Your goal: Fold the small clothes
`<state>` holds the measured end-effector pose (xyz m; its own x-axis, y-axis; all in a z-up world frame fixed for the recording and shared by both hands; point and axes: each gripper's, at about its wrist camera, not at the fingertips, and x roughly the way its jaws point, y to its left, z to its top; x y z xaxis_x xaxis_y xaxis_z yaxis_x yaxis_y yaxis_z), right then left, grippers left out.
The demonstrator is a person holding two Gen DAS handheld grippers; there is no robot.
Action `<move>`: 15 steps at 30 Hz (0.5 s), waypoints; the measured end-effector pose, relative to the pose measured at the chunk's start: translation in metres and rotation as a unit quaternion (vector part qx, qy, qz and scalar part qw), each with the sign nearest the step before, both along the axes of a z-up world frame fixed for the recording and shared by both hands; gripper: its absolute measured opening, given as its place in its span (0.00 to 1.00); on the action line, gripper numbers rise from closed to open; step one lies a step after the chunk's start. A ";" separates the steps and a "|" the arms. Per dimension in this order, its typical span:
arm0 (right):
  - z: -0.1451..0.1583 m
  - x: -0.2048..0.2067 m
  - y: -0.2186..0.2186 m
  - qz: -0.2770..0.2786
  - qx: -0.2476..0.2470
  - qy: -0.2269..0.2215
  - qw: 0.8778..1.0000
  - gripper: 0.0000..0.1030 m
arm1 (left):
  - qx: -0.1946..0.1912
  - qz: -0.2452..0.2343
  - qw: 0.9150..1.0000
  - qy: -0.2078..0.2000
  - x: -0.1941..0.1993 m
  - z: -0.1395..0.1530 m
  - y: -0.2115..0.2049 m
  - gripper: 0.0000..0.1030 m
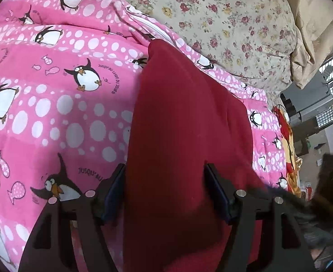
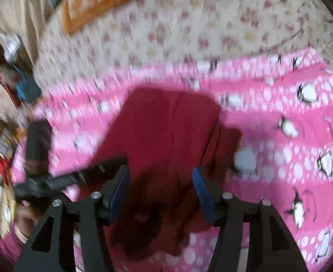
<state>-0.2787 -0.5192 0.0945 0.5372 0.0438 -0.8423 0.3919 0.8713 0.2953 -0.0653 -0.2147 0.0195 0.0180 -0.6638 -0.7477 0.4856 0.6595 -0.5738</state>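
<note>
Dark red cloth garment (image 1: 184, 122) lying centre frame on pink penguin-print quilt (image 1: 53, 104), left gripper (image 1: 164, 190) fingers standing wide astride it, right gripper (image 2: 160, 190) fingers gaping above it, holding nothing

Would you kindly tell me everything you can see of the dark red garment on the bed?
The dark red garment is plain, soft-looking cloth without print. It lies on the pink penguin quilt, folded into a long strip with a lengthwise crease, one end narrowing away from the left wrist camera. The right wrist view is blurred, showing it as a broader patch. It shows between each tool's open fingers; no pad visibly presses it.
</note>
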 end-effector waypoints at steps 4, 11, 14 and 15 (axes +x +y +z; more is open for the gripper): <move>0.001 -0.023 0.016 0.025 -0.043 -0.012 0.999 0.18 | 0.004 -0.015 1.000 -0.011 -0.006 0.009 0.003 0.50; -0.011 -0.032 0.020 0.016 -0.057 -0.001 0.998 0.18 | 0.022 -0.017 0.999 -0.030 -0.011 0.006 -0.003 0.56; 0.005 -0.038 0.008 -0.020 -0.026 -0.030 0.999 0.30 | 0.023 -0.010 0.999 -0.031 -0.006 0.007 -0.001 0.56; 0.008 -0.038 0.002 -0.038 -0.023 -0.041 0.998 0.43 | 0.023 -0.010 0.999 -0.029 -0.005 0.007 -0.001 0.56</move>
